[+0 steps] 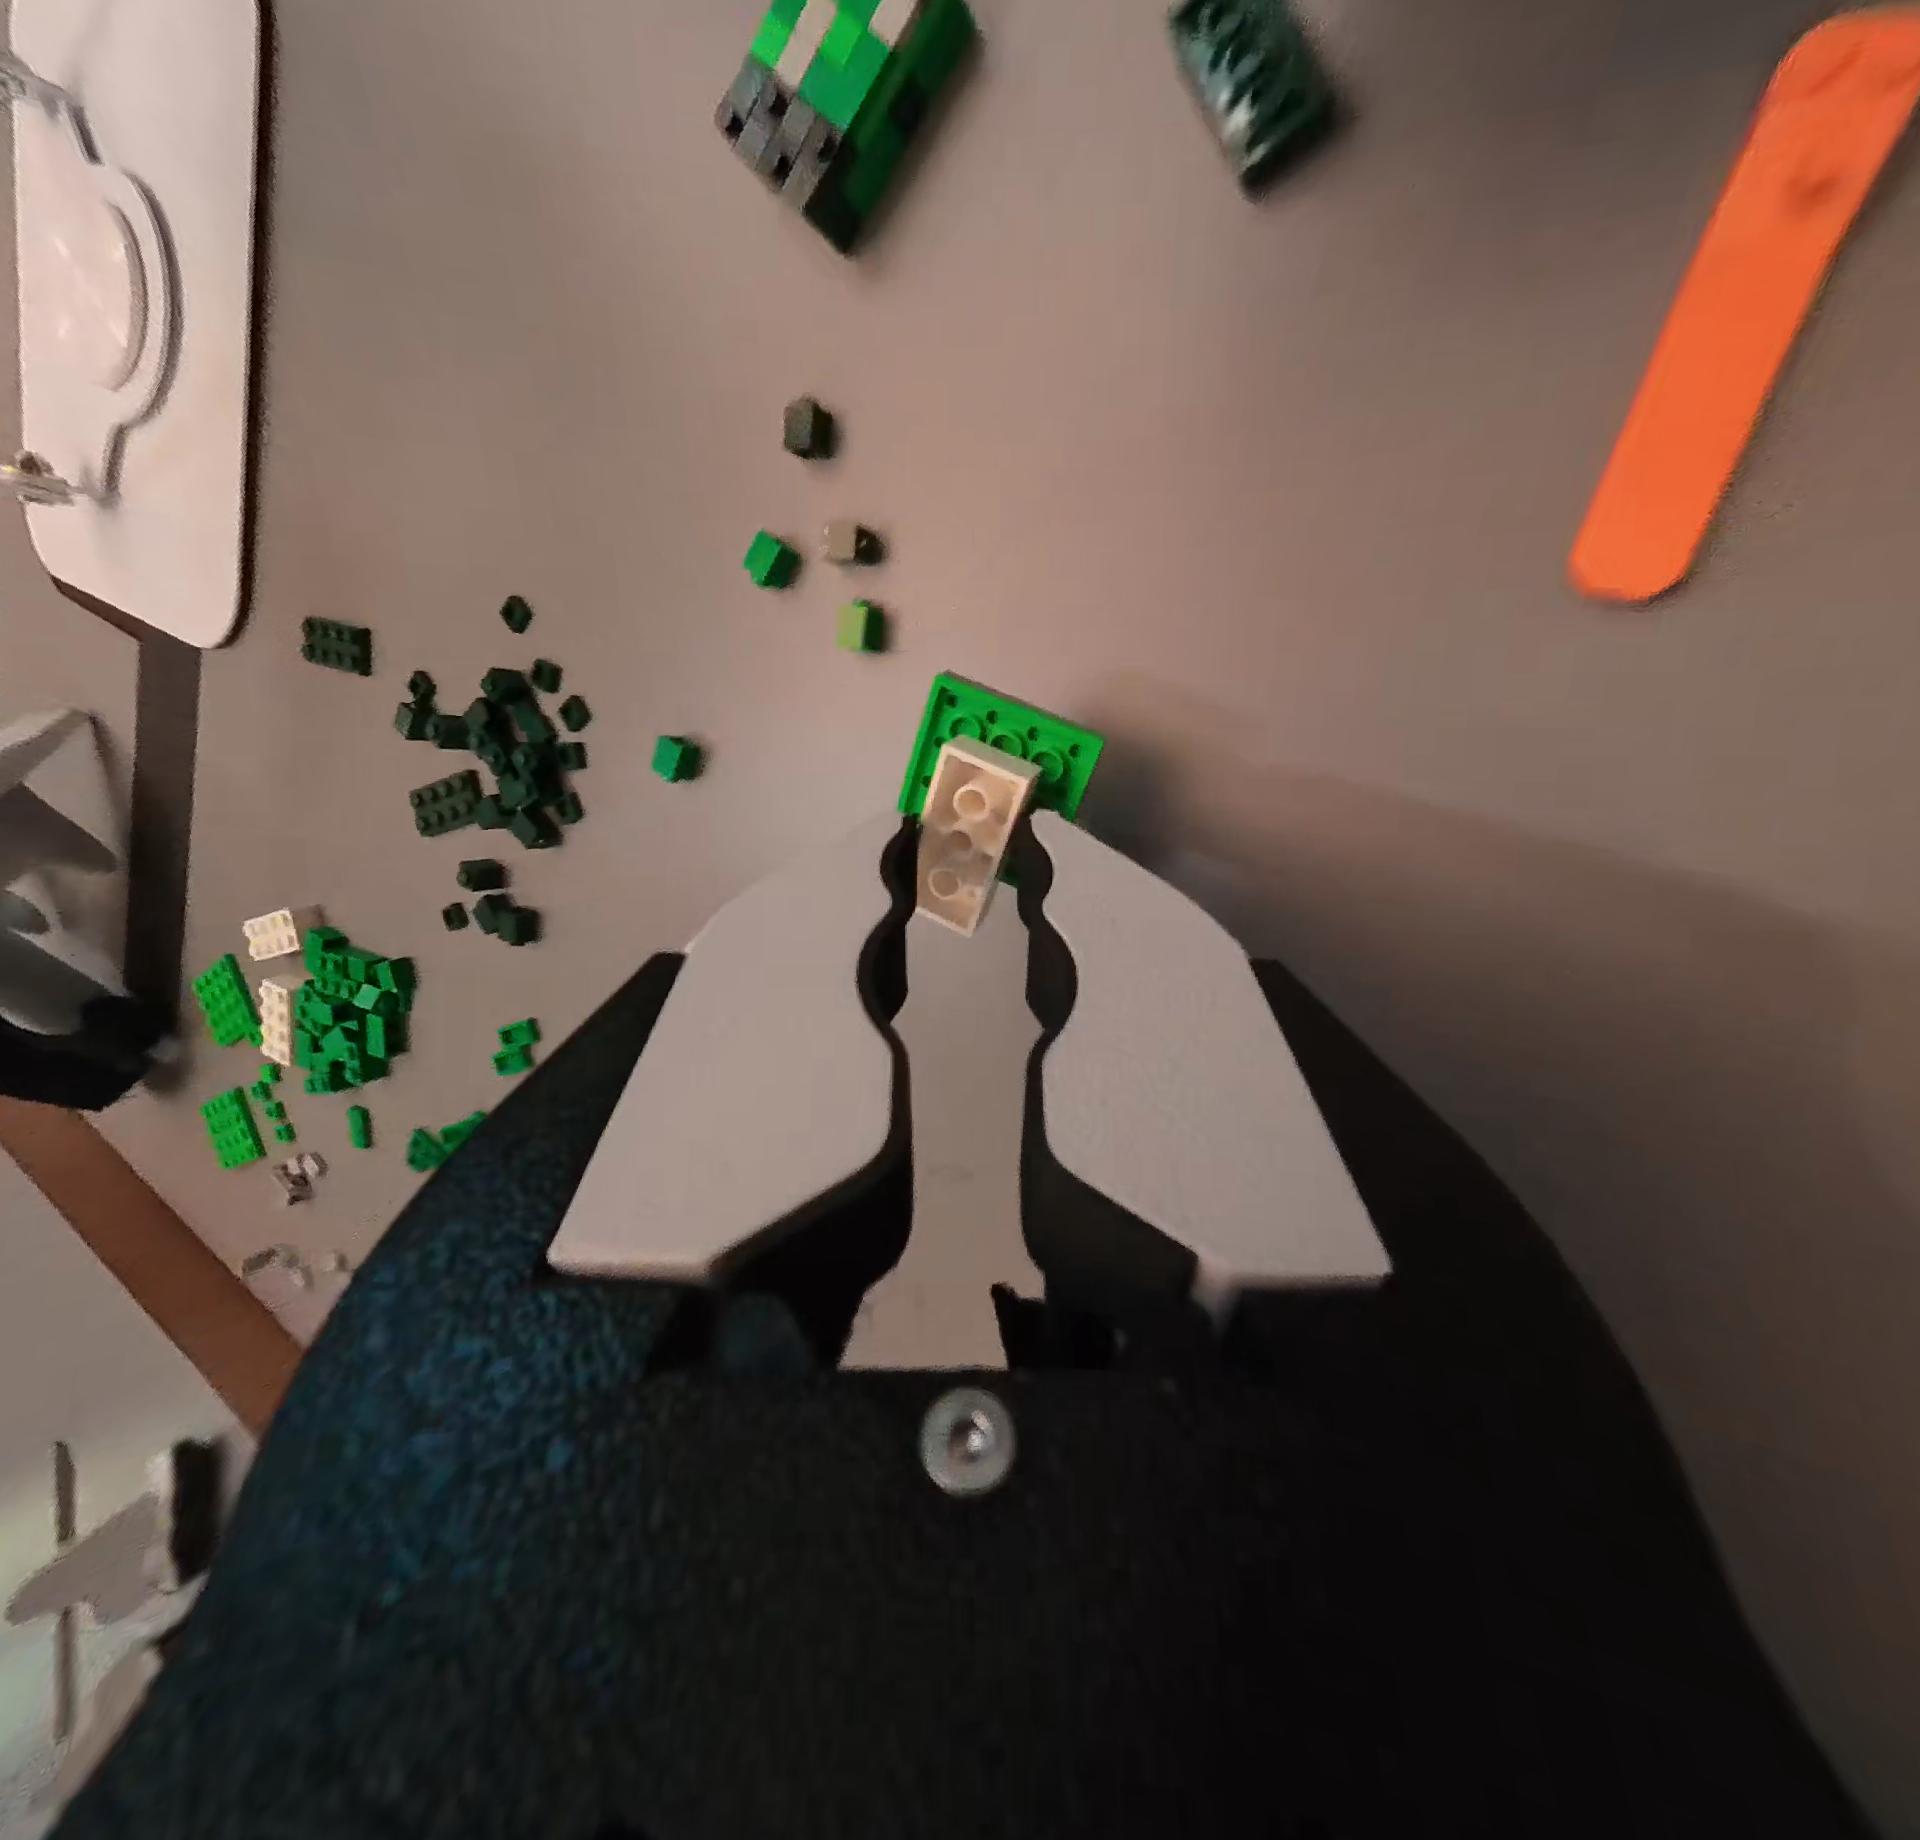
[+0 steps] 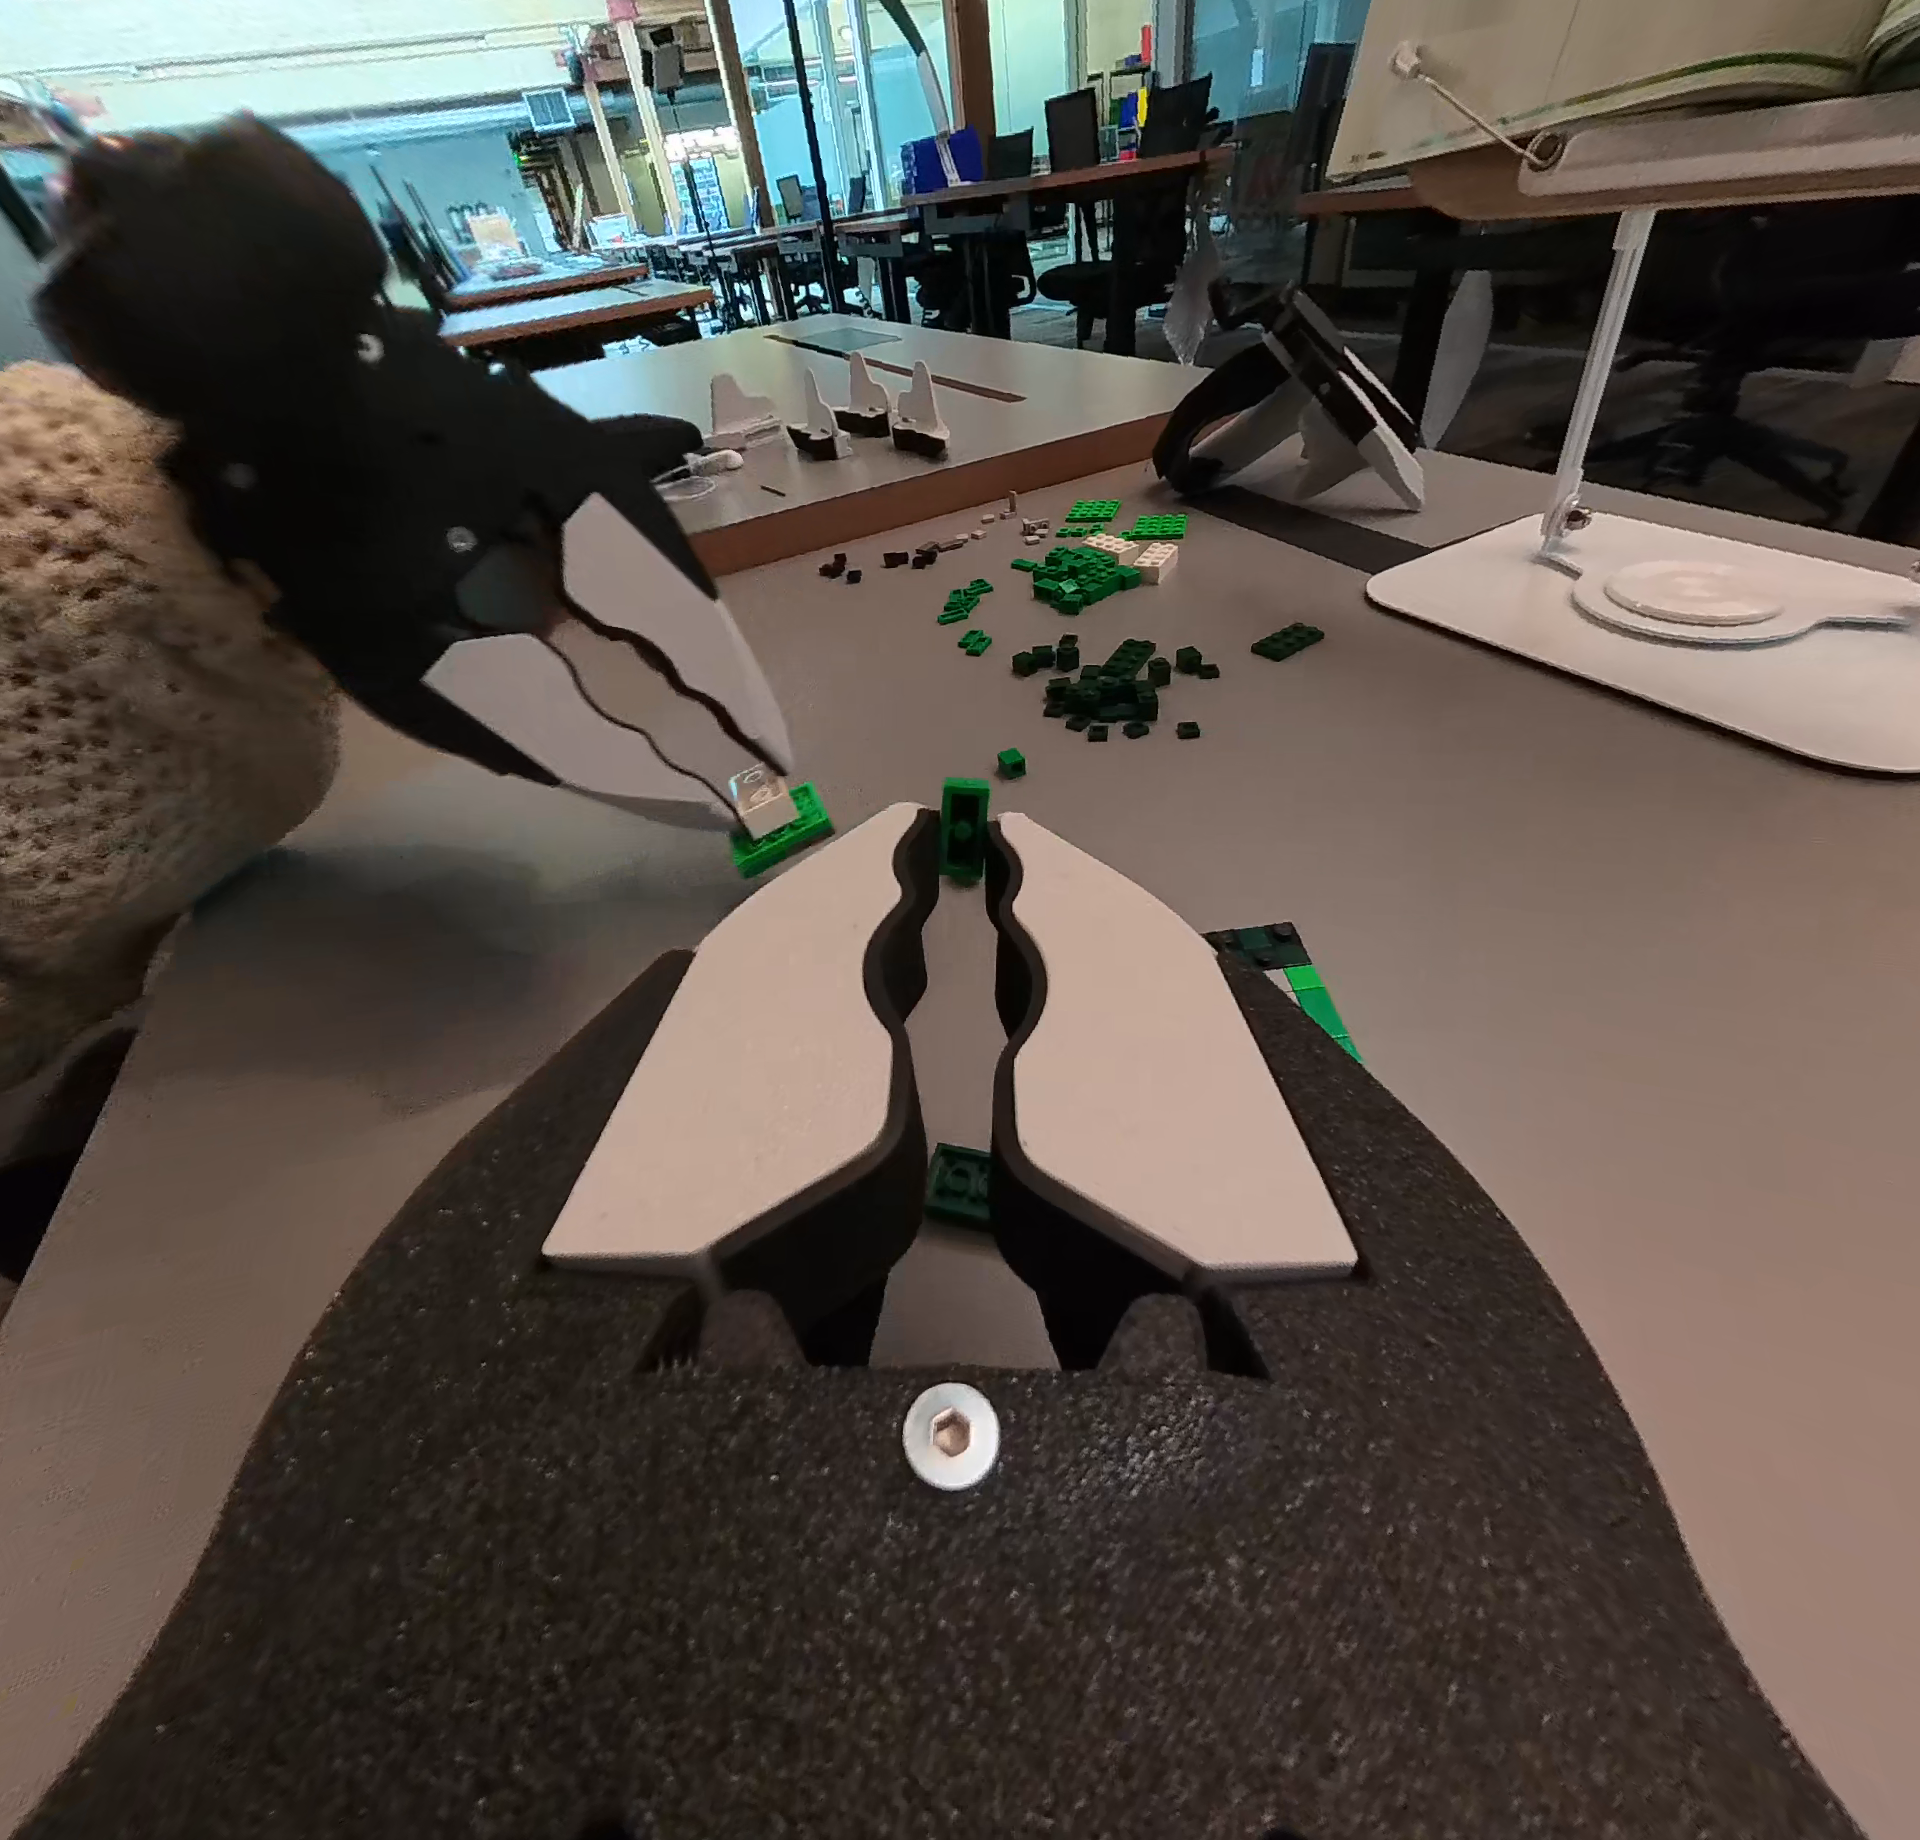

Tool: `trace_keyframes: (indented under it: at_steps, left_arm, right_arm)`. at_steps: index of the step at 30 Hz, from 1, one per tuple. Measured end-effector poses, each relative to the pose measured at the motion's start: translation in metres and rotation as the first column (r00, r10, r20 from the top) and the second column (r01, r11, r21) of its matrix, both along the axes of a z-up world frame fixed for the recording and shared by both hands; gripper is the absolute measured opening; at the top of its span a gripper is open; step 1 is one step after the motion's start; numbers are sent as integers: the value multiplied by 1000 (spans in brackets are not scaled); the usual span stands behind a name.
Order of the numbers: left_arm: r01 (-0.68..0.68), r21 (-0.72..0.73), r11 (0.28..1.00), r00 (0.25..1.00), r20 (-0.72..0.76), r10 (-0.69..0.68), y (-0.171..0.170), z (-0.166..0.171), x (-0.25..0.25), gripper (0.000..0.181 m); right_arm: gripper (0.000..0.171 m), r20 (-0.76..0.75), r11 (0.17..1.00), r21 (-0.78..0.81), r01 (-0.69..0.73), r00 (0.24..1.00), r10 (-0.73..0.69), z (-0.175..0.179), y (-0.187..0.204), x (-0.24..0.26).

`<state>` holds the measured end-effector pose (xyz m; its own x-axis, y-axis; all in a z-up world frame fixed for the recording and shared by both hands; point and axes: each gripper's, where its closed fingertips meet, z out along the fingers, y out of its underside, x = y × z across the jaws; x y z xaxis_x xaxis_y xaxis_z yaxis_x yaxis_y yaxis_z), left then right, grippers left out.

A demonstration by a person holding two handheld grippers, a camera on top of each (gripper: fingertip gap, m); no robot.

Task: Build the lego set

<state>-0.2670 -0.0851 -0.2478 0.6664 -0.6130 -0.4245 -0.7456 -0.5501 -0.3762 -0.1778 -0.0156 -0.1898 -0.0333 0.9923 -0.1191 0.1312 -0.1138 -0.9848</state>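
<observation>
My left gripper (image 1: 966,850) is shut on a light grey brick (image 1: 975,824) with three studs showing. It holds the brick's far end against a bright green plate (image 1: 1049,746) lying on the grey table. In the right wrist view the left gripper (image 2: 753,803) comes in from the left, with the grey brick (image 2: 758,791) on the green plate (image 2: 795,834). My right gripper (image 2: 961,840) is shut on a small green brick (image 2: 961,819), held just right of that plate and above the table.
A built green and grey block (image 1: 847,76), a dark green plate (image 1: 1252,76) and an orange separator tool (image 1: 1725,315) lie further off. Dark green (image 1: 509,741) and bright green (image 1: 332,1011) brick piles lie left, by a white stand base (image 1: 135,284). A knit sleeve (image 2: 104,647) is at left. There is about 12 cm between the tips of the two grippers.
</observation>
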Motion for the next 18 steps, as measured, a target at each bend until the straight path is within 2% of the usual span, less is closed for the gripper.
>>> trace_keyframes:
  at_steps: [8, 18]
  left_arm:
    - [-73, -40, 996, 994, 72, 76, -18, -12, 46, 19]
    - [-216, -78, 973, 973, 60, 221, -18, -29, 28, 18]
  right_arm:
    - [8, 4, 1000, 4, 2, 1000, -2, -1, 0, 0]
    - [8, 11, 1000, 4, -6, 1000, 6, -3, -2, -1]
